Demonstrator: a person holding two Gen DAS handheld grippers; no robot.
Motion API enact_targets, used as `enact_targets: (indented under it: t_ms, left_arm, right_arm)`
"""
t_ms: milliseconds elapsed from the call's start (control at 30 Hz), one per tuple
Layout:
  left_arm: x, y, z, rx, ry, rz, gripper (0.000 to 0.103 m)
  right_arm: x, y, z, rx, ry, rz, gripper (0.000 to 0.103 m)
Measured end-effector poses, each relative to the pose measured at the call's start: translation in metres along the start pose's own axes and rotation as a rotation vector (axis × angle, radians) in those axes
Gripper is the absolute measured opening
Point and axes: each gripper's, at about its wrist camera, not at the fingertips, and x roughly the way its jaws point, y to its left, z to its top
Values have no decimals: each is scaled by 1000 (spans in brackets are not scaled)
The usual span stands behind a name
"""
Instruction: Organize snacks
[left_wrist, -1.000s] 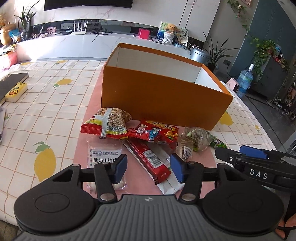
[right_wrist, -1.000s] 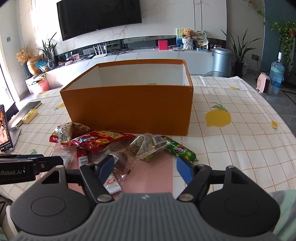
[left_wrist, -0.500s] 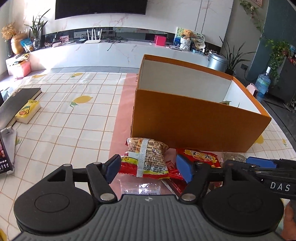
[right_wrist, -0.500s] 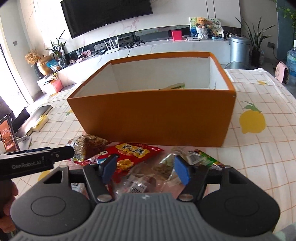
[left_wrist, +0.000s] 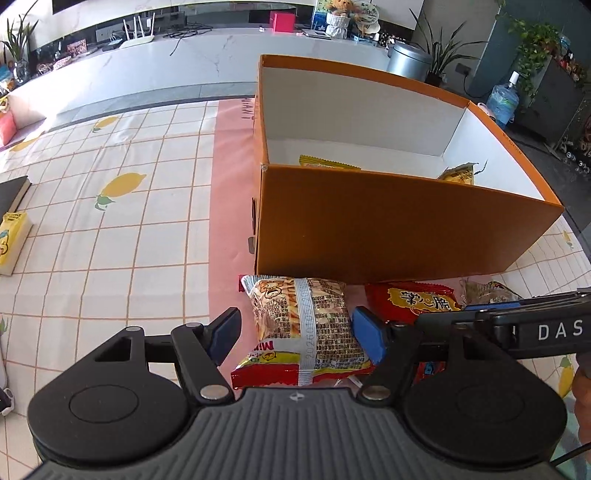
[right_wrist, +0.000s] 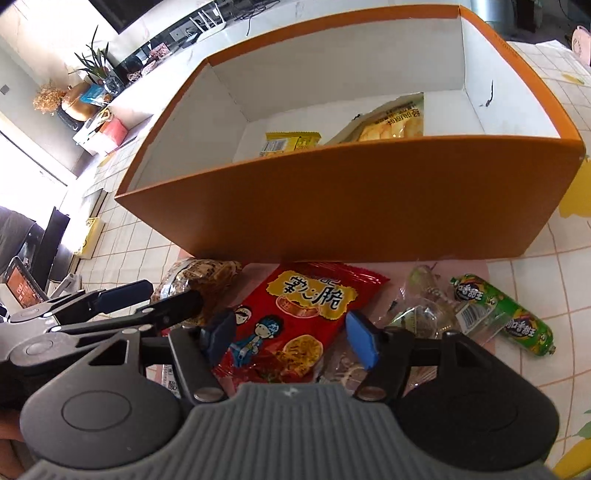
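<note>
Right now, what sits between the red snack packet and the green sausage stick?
A crumpled clear plastic wrapper lies between the red snack packet and the green sausage stick on the pink mat; the right wrist view shows it.

Each gripper has a grey ribbed body, two round black discs, black arms with silver screws and blue pads (left_wrist: 369, 341). White letters "DAS" mark the right gripper (left_wrist: 517, 325).
</note>
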Motion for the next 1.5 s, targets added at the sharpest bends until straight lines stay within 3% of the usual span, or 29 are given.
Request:
enact_targets:
  t_ms: [100, 233, 467, 667, 733, 867, 1000, 1133, 1500]
  left_arm:
    - [6, 3, 3, -19, 19, -28, 81]
    - [10, 7, 2, -44, 31, -50, 78]
    - [13, 15, 0, -101, 26, -89, 70]
    - [15, 19, -3, -123, 35, -99, 71]
    - [14, 16, -4, -106, 29, -98, 66]
    - [13, 11, -6, -95, 14, -89, 62]
    - [12, 12, -9, -116, 8, -74, 56]
    - [5, 12, -11, -159, -13, -61, 52]
    - [-42, 1, -18, -179, -129, -14, 52]
  right_arm:
    - [10, -4, 4, 39, 44, -19, 70]
    - [22, -14, 7, 128, 86, 28, 71]
    - [28, -15, 8, 158, 81, 26, 74]
    - [31, -13, 6, 160, 74, 20, 74]
    - [31, -13, 5, 168, 75, 39, 65]
    - [27, -12, 3, 172, 55, 40, 62]
    - [18, -16, 2, 182, 30, 47, 38]
    - [10, -22, -1, 211, 15, 70, 27]
    - [-36, -17, -20, 140, -77, 92, 22]
